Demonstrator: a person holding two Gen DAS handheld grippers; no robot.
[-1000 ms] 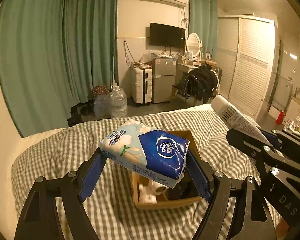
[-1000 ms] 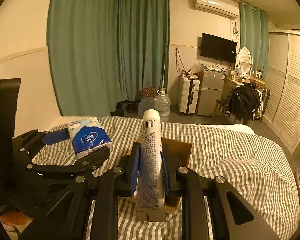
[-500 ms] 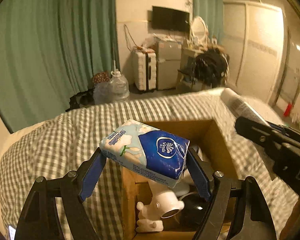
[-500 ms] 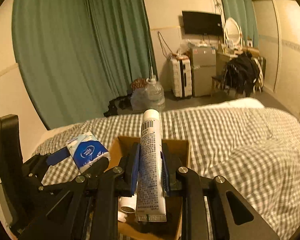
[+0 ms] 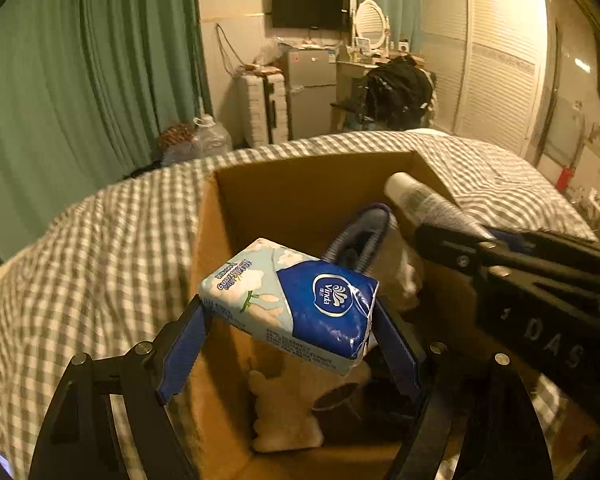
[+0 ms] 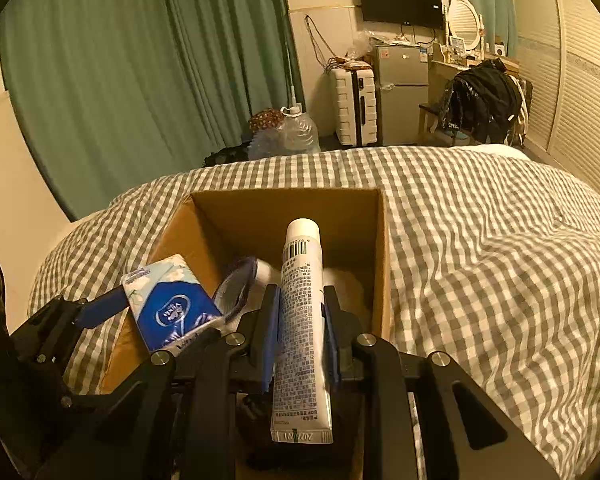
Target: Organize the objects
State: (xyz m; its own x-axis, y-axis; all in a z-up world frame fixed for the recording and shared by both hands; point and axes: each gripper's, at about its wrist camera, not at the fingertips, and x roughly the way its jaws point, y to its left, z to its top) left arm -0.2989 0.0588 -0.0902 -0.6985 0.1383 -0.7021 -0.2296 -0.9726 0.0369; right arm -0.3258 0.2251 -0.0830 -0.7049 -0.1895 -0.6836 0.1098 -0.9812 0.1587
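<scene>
My left gripper (image 5: pixel 288 320) is shut on a blue and white tissue pack (image 5: pixel 292 304) and holds it over the open cardboard box (image 5: pixel 300 184) on the bed. My right gripper (image 6: pixel 300 312) is shut on a white tube (image 6: pixel 302 320) with its cap pointing forward over the same box (image 6: pixel 284 208). The tissue pack also shows in the right wrist view (image 6: pixel 168 304), left of the tube. The tube also shows in the left wrist view (image 5: pixel 420 200). Inside the box lie a grey-blue slipper (image 5: pixel 360 236) and a white plush toy (image 5: pixel 284 412).
The box sits on a grey checked bedcover (image 6: pixel 480 260). Green curtains (image 6: pixel 140 60), a white suitcase (image 6: pixel 354 106), a small fridge (image 6: pixel 400 92), water jugs (image 6: pixel 296 132) and a chair with a black bag (image 6: pixel 484 100) stand beyond the bed.
Both grippers have moved forward and down towards the box, which now fills more of each view. Both keep hold of their objects.
</scene>
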